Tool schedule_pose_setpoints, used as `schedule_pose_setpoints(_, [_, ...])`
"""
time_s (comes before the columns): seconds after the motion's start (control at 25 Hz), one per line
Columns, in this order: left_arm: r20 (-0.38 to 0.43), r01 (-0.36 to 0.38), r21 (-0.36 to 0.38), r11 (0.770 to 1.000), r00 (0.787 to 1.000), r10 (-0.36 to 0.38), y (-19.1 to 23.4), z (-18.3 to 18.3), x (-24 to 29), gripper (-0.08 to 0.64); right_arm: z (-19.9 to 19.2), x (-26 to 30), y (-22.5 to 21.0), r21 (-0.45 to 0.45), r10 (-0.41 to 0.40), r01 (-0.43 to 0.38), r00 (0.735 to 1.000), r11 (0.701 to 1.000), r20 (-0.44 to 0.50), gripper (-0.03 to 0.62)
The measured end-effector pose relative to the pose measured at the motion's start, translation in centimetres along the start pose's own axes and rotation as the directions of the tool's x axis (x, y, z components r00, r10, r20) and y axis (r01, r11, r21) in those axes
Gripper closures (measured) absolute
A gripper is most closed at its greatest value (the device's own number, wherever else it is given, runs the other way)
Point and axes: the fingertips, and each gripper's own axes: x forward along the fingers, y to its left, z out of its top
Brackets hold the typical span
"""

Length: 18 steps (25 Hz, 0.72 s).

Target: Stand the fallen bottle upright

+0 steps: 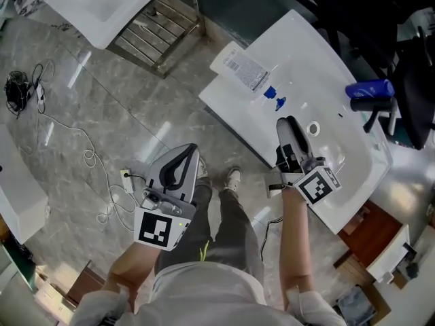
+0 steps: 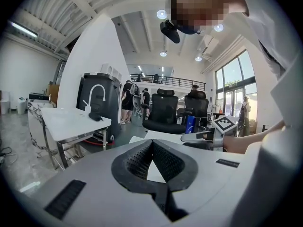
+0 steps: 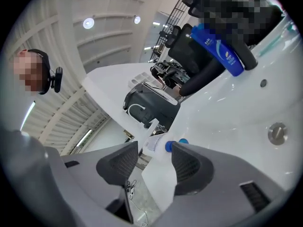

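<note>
A person stands at a white sink point(image 1: 299, 53) with a gripper in each hand. The left gripper point(image 2: 152, 144) hangs low and clear of the sink, its jaws closed tip to tip with nothing between them. The right gripper point(image 3: 154, 150) is over the sink, its jaws spread wide and empty. Beyond them only the bare sink and a small blue cap point(image 3: 170, 146) show. The blue bottle point(image 1: 370, 89) is ahead of the right gripper and off to its right, well apart from it. It appears to stand upright near the sink's far rim, just beside what looks like a dark tap point(image 1: 372, 106). By that reading the task looks done or nearly done. The likely trouble is that the bottle is tall and sits on a glossy surface close to the rim. A careless sweep of the right gripper or its arm could tip it over or push it off. A fresh grab with the jaws off-centre could do the same.
</note>
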Motion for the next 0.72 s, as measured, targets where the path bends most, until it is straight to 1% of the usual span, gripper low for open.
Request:
schedule_pose_setpoints(0.12, [-0.007, 0.004, -0.004, 1.000, 1.000, -0.004, 0.2, -0.6, 0.3, 0.545, 0.0, 0.6, -1.4, 0.020, -0.017, 0.017, 1.000, 1.000, -0.005, 0.371])
schedule_pose_setpoints(0.24, [-0.012, 0.002, -0.001, 1.000, 1.000, -0.002, 0.6, -1.1, 0.5, 0.545, 0.0, 1.2, -2.2, 0.052, -0.011, 0.011, 1.000, 0.999, -0.003, 0.365])
schedule_pose_setpoints(0.36, [-0.014, -0.003, 0.005, 1.000, 1.000, 0.003, 1.0, -1.4, 0.4, 0.545, -0.1, 1.8, -2.9, 0.050, -0.015, 0.016, 1.000, 0.999, -0.012, 0.364])
schedule_pose_setpoints(0.48, [-0.015, -0.005, 0.007, 1.000, 1.000, 0.005, 1.2, -1.5, 0.2, 0.545, -0.2, 2.3, -3.9, 0.065, -0.020, 0.023, 0.999, 0.998, -0.037, 0.362])
schedule_pose_setpoints(0.72, [-0.006, -0.017, -0.009, 1.000, 1.000, 0.017, 1.7, -1.7, 0.6, 0.545, -0.5, 3.5, -6.2, 0.134, -0.047, 0.062, 0.993, 0.989, -0.109, 0.353])
